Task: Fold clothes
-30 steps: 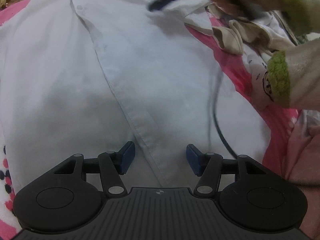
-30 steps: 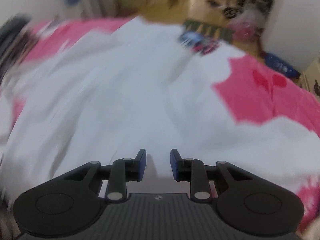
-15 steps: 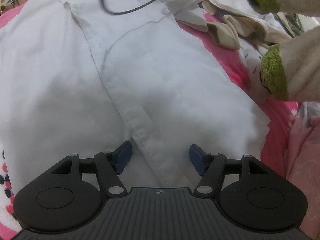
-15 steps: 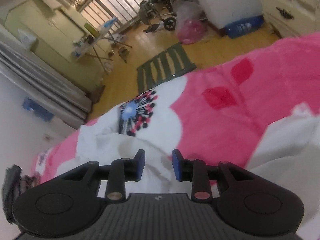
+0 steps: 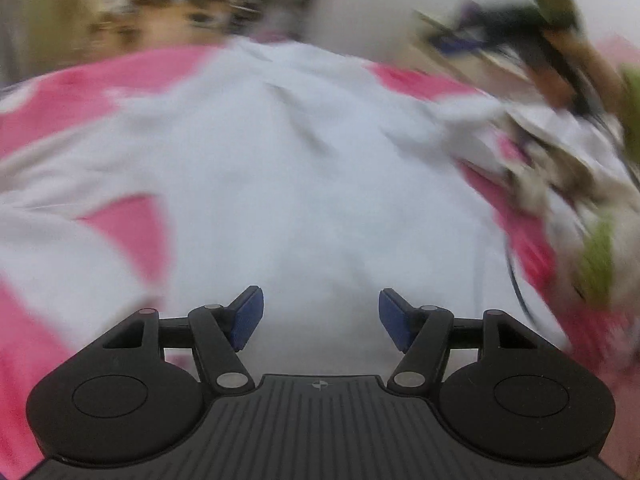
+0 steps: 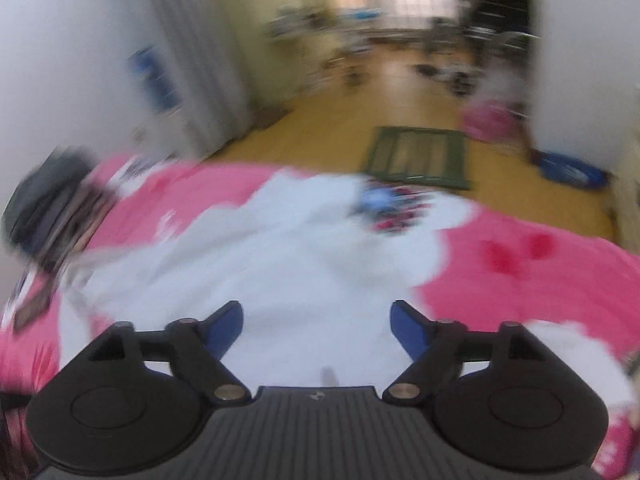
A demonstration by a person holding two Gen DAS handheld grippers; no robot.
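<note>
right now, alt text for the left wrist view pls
Motion-blurred view along the open, empty left hand-held gripper toward a white shirt spread on a pink blanket. At the right edge, a green-cuffed sleeve and the other hand-held gripper are smeared.

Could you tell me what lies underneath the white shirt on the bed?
The white shirt lies on a pink blanket, which shows around its edges. Anything directly beneath the shirt is covered.

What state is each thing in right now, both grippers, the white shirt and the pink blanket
left gripper: open, holding nothing, over the shirt.
right gripper: open, holding nothing.
white shirt: spread out on the blanket, wrinkled, not yet folded as far as the blur shows.
pink blanket: laid out under the shirt.
</note>
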